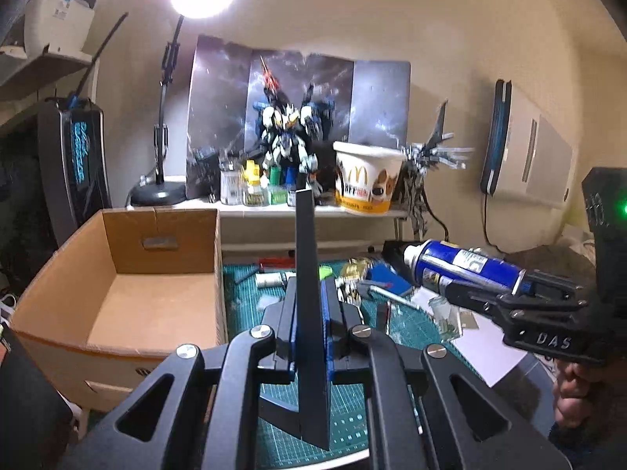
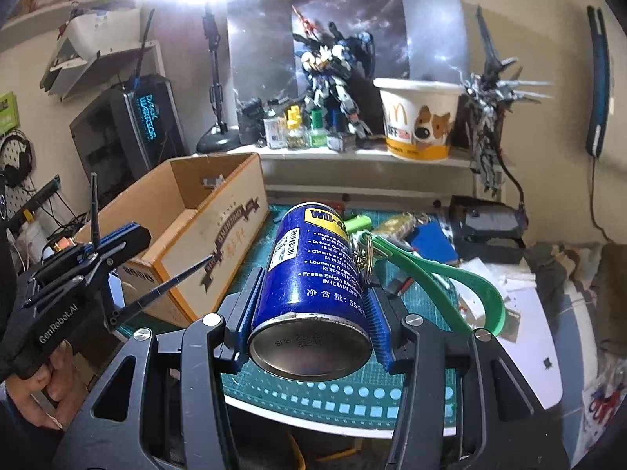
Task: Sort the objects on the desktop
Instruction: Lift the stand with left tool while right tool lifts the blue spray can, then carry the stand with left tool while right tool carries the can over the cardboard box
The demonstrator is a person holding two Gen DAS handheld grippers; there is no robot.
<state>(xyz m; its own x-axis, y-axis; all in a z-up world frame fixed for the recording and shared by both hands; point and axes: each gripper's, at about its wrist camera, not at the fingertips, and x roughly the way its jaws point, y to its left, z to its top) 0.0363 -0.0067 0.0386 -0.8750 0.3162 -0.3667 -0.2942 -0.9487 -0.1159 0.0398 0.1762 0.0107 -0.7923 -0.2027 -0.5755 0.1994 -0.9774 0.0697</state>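
My left gripper (image 1: 309, 297) is shut on a dark angular stand piece (image 1: 307, 274) that rises upright between its jaws, above the green cutting mat (image 1: 345, 411). It also shows in the right wrist view (image 2: 113, 241) with the piece (image 2: 168, 286). My right gripper (image 2: 309, 286) is shut on a blue WD-40 can (image 2: 313, 274), held lying with its base toward the camera. The can also shows at the right of the left wrist view (image 1: 466, 266). An open cardboard box (image 1: 129, 274) stands left of the mat.
Small bottles, pens and packets (image 1: 352, 274) litter the far mat. A green-handled tool (image 2: 450, 286) lies right of the can. A shelf (image 1: 313, 211) behind holds paint bottles, robot models and a McDonald's bucket (image 1: 368, 180). White paper (image 1: 493, 348) lies at the right.
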